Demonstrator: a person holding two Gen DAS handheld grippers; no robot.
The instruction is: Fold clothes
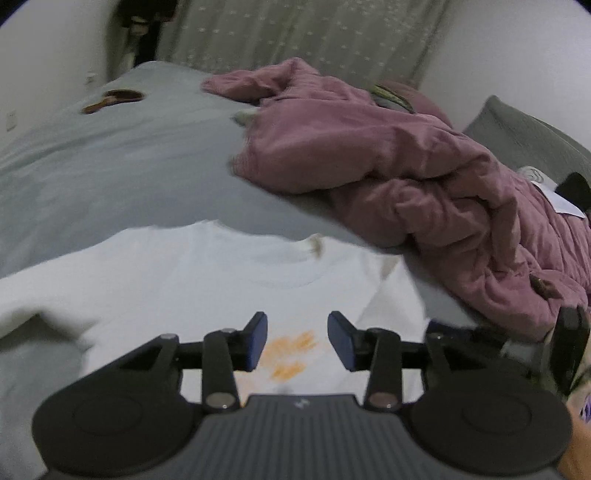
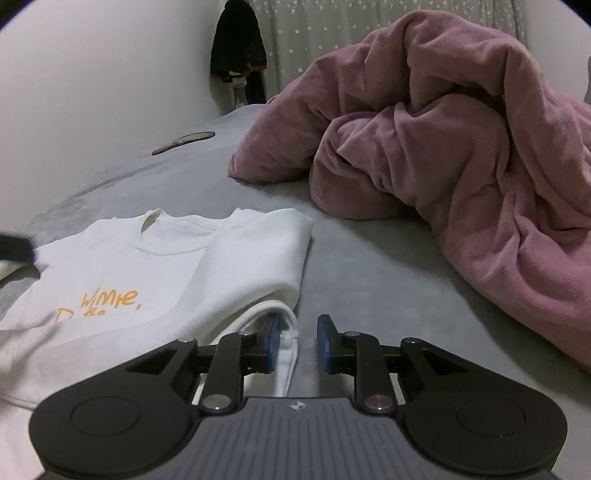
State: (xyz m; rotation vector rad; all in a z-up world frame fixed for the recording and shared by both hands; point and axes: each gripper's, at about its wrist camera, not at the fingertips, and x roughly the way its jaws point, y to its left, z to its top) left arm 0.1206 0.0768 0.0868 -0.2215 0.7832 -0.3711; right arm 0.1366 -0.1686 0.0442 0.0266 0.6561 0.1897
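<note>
Right wrist: shirt (image 2: 147,266) lettering readable, right claw (image 2: 295,341) parted, empty; left wrist: blurred print, left claw (image 1: 297,341) parted, empty.

A home bedroom: grey-sheeted bed (image 2: 351,258), rumpled mauve duvet (image 2: 461,147), starred curtain (image 2: 314,33).

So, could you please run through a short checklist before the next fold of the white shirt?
1. White shirt flat on the bed, print up: ok.
2. One side already folded inward: ok.
3. Left tool open, nothing between its pads: ok.
4. Right tool open, the folded edge beside one pad, not clamped: ok.
5. Pink blanket apart from the shirt: ok.
6. Shirt's hem: cannot tell.
</note>
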